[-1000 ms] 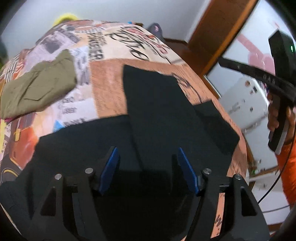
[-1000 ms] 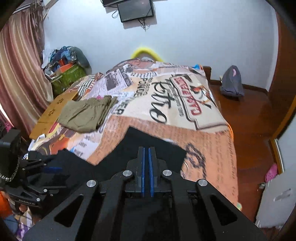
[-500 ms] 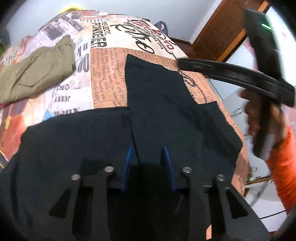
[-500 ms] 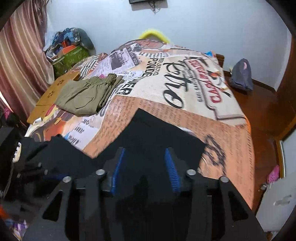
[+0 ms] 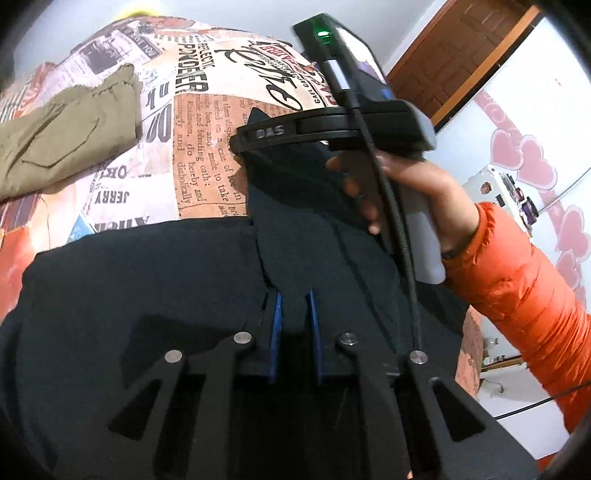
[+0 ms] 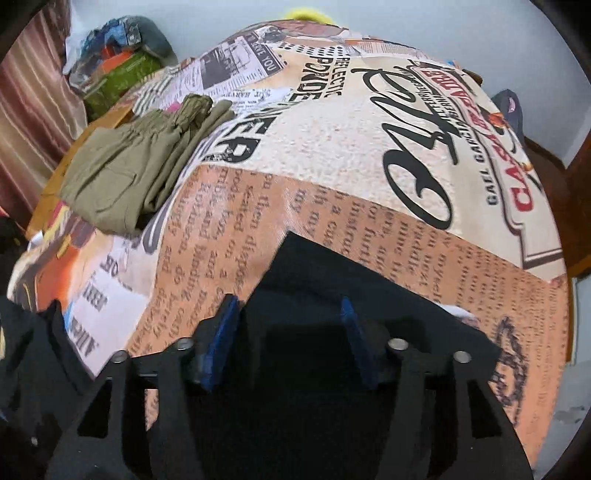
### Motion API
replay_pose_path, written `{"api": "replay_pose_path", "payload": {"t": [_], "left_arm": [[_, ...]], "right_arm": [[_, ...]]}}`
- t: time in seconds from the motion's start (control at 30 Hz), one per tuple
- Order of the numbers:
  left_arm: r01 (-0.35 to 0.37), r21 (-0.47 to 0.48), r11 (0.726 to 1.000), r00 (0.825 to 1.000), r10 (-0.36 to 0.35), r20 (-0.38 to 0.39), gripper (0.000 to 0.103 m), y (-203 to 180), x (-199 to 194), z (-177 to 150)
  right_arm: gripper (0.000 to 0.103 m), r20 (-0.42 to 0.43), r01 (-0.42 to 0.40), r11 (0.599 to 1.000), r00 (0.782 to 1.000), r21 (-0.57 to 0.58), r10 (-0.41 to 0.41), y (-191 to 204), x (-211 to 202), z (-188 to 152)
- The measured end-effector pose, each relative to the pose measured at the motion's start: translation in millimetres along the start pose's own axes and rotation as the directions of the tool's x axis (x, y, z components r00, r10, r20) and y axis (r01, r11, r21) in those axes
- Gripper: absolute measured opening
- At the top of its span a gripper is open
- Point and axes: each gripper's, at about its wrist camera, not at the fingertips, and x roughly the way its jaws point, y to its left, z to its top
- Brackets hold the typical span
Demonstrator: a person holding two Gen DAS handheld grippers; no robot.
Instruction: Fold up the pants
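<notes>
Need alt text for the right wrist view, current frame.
Right gripper, jaws wide open, hovers over black pants on a newspaper-print bedspread. Folded olive pants lie at upper left.

Left wrist view: sits low and close over the black fabric pants (image 5: pixel 147 295), facing across the newspaper-print bed cover (image 5: pixel 207 147) toward the wooden door (image 5: pixel 461 48). Right wrist view: close above the same pants (image 6: pixel 332 280), facing up the bed toward the white wall (image 6: pixel 406 18). Both share the folded olive-green garment (image 5: pixel 70 129) (image 6: pixel 133 173).
</notes>
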Motion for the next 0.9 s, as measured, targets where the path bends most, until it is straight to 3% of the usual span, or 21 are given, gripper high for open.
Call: {"api": "replay_pose_path", "payload": {"t": [0.13,0.23,0.3,0.33,0.43,0.6,0.77,0.87,0.9], "left_arm": [[-0.021,0.01,1.0,1.0,0.02,0.01,0.014,0,3,3],[-0.019,0.001,1.0,1.0,0.019,0.011,0.014,3,3,3],[-0.023,-0.002,1.0,1.0,0.023,0.007,0.014,4,4,5],[-0.025,-0.001,1.0,1.0,0.025,0.004,0.014,2,3,4],[-0.044,0.014,0.999,0.999,0.044,-0.006,0.016,-2,2,3],[-0.055,0.037,0.998,0.998,0.056,-0.036,0.037,-13,0,0],[-0.07,0.057,0.996,0.997,0.072,-0.04,0.037,-28,-2,-4],[-0.083,0.078,0.994,0.996,0.085,-0.018,0.007,-38,-7,-4],[-0.087,0.088,0.992,0.996,0.088,-0.007,0.006,-42,-10,-4]], "right_arm": [[0.058,0.003,0.048,0.998,0.999,-0.033,-0.048,5,7,1],[0.036,0.015,0.044,0.998,0.999,-0.038,-0.043,-1,2,1],[0.016,0.015,0.029,0.999,0.999,-0.03,-0.029,-7,-2,-1],[0.014,0.013,0.018,1.0,1.0,-0.026,-0.018,-9,-4,-2],[0.01,0.027,0.011,1.0,1.0,-0.023,-0.01,-12,-15,-7],[0.009,0.106,-0.013,1.0,0.994,-0.013,0.015,-16,-57,-15],[0.009,0.198,-0.028,1.0,0.98,-0.012,0.03,-25,-115,-23],[0.009,0.257,-0.034,0.999,0.966,-0.008,0.035,-32,-152,-30],[0.009,0.277,-0.038,0.999,0.96,-0.004,0.037,-35,-164,-33]]}}
